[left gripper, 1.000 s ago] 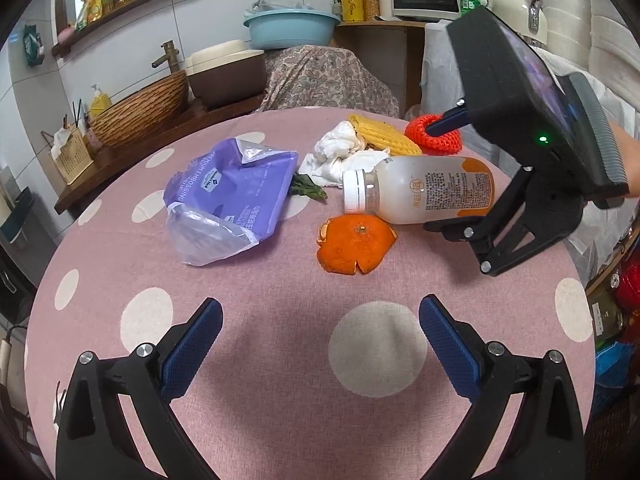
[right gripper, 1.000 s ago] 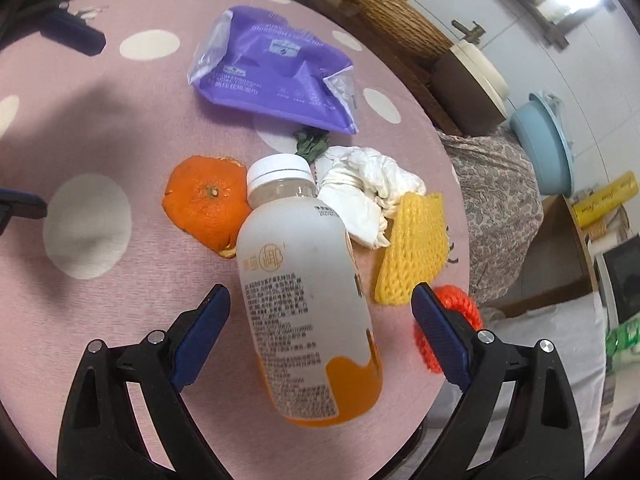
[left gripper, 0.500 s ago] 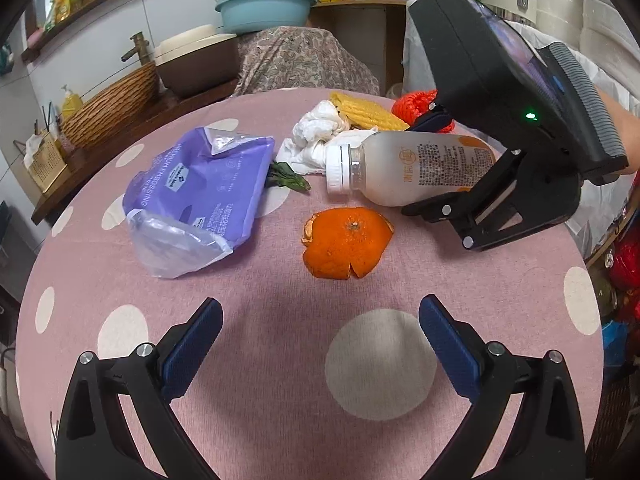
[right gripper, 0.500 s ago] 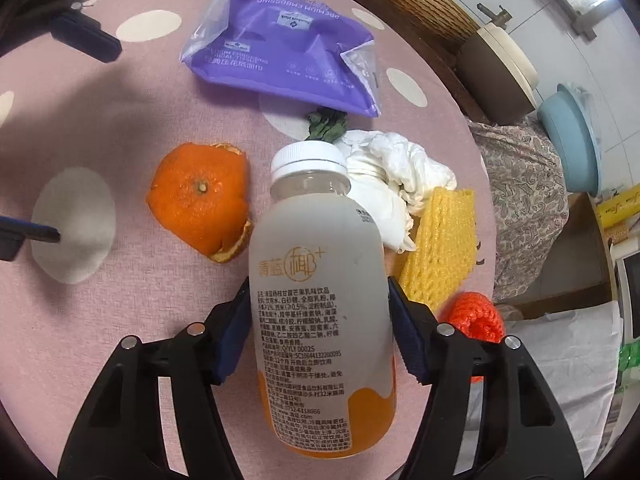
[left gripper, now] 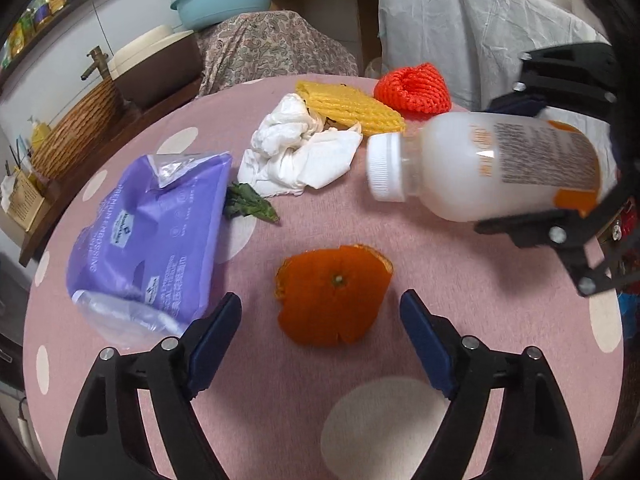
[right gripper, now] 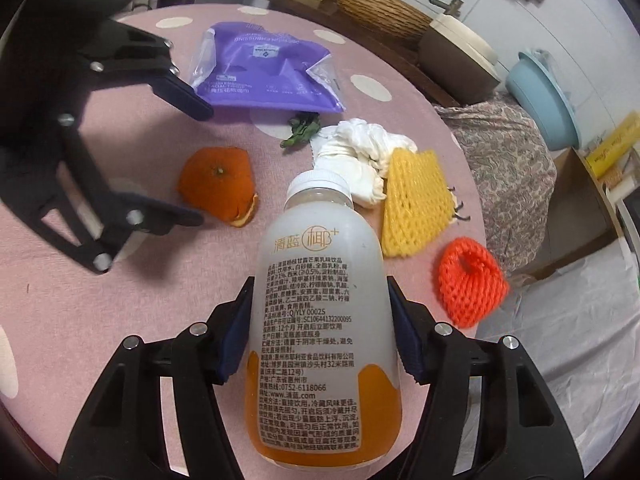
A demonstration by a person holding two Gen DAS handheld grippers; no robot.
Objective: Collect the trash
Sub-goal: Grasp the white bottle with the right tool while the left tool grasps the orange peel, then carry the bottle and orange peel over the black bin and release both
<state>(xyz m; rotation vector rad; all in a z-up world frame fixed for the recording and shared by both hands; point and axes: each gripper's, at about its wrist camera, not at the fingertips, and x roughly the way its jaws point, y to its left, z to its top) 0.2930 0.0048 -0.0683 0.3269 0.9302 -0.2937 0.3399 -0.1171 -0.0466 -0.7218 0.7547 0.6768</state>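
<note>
While our left gripper (left gripper: pixel 320 320) hovers low over the pink, white-dotted round table (left gripper: pixel 440 280), its blue pads spread wide, the domed orange peel (left gripper: pixel 334 294) lies just ahead of the open gap. Left of it we see a flat purple plastic tissue pack (left gripper: pixel 148 232); behind it lie a small green leaf (left gripper: pixel 250 206), crumpled white tissue (left gripper: pixel 300 152), yellow foam fruit netting (left gripper: pixel 348 108) and red foam netting (left gripper: pixel 414 88) by the far edge. On the right, our right gripper (right gripper: pixel 320 328) clamps the white-capped plastic drink bottle (right gripper: pixel 320 312), lifted clear above bare cloth.
</note>
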